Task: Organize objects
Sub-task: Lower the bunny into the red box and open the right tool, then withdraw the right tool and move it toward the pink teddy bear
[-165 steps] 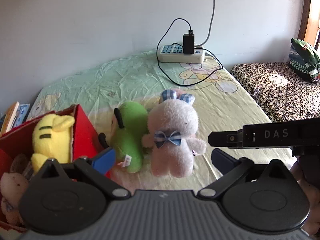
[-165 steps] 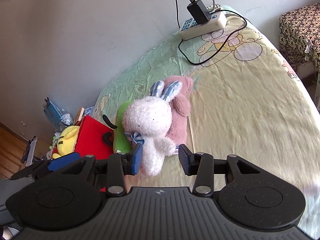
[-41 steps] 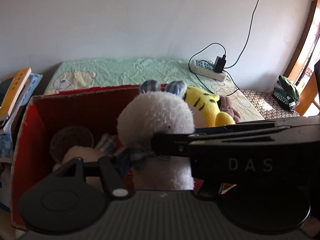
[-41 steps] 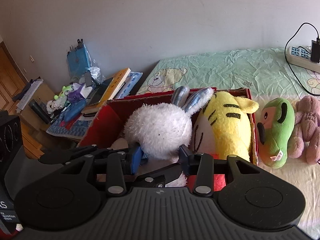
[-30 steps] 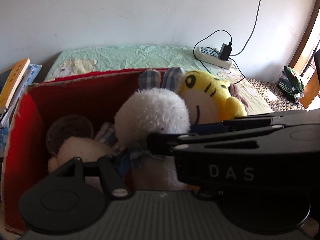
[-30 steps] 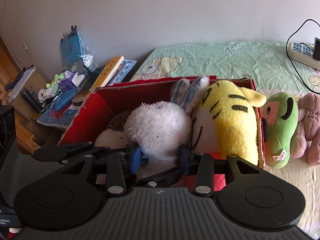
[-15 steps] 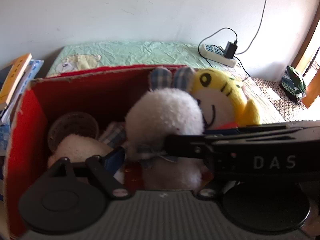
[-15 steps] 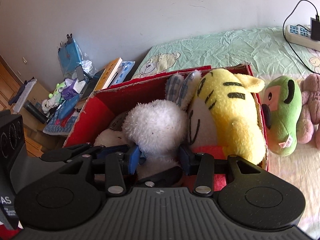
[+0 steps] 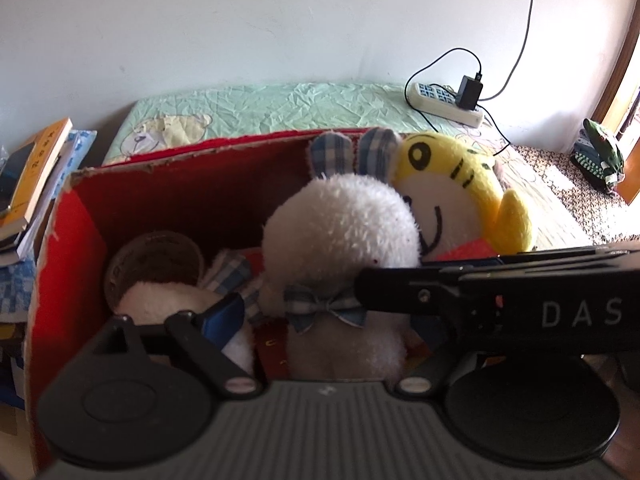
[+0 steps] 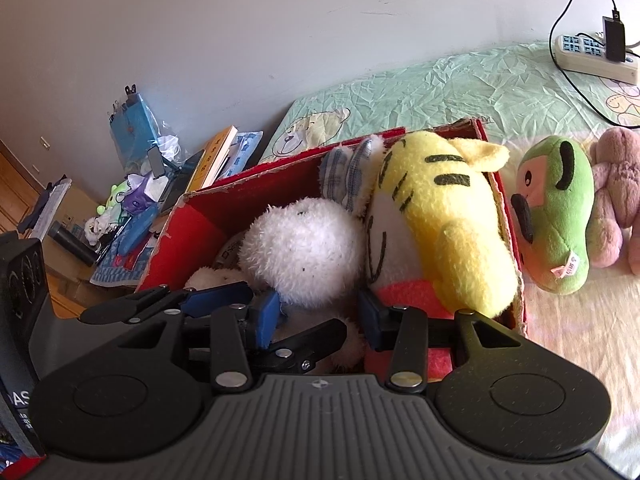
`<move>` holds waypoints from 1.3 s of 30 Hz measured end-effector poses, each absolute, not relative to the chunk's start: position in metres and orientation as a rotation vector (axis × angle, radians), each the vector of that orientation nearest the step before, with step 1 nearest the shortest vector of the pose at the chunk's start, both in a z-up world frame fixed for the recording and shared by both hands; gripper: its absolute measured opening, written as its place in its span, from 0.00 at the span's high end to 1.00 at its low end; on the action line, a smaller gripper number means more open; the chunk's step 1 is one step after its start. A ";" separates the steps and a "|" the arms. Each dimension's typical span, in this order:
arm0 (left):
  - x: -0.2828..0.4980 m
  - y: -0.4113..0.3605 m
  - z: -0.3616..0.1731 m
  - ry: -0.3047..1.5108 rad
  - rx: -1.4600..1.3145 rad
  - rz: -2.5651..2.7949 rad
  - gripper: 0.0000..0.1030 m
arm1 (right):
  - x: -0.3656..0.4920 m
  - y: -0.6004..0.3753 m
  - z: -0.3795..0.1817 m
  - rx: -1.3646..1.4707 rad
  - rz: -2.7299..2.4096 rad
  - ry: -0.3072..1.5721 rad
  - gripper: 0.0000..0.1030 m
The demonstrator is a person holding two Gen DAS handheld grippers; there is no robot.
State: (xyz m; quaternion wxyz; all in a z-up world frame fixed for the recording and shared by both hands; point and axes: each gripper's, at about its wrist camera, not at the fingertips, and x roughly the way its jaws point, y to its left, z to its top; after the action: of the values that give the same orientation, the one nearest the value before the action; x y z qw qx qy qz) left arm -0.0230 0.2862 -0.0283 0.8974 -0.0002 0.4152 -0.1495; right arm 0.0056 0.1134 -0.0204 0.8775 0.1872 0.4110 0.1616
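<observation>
Bunny [image 10: 300, 256] inside red box [image 10: 192, 220]; right tool [image 10: 320, 316] clamping it.

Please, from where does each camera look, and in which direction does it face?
Left wrist: sits on the left gripper, looks down into the red box toward the wall; its jaws are opening around the white rabbit, with the right gripper crossing in front.
Right wrist: sits on the right gripper, looks down over the box toward the bed; it grips the rabbit.
Both show: rabbit, yellow tiger, box, power strip.
</observation>
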 end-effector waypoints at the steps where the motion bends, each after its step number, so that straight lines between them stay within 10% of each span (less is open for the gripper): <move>1: -0.023 0.284 -0.029 0.867 0.006 -0.310 0.10 | 0.005 0.113 -0.020 0.394 0.334 0.857 0.57; 39: -0.050 0.245 -0.016 0.908 0.132 -0.202 0.08 | -0.046 0.079 -0.019 0.559 0.221 0.735 0.60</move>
State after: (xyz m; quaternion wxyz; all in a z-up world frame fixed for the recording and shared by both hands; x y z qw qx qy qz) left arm -0.0497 0.2451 -0.0155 0.8917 0.0634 0.4374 -0.0975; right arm -0.0461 0.0792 -0.0192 0.8894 0.2692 0.3538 0.1064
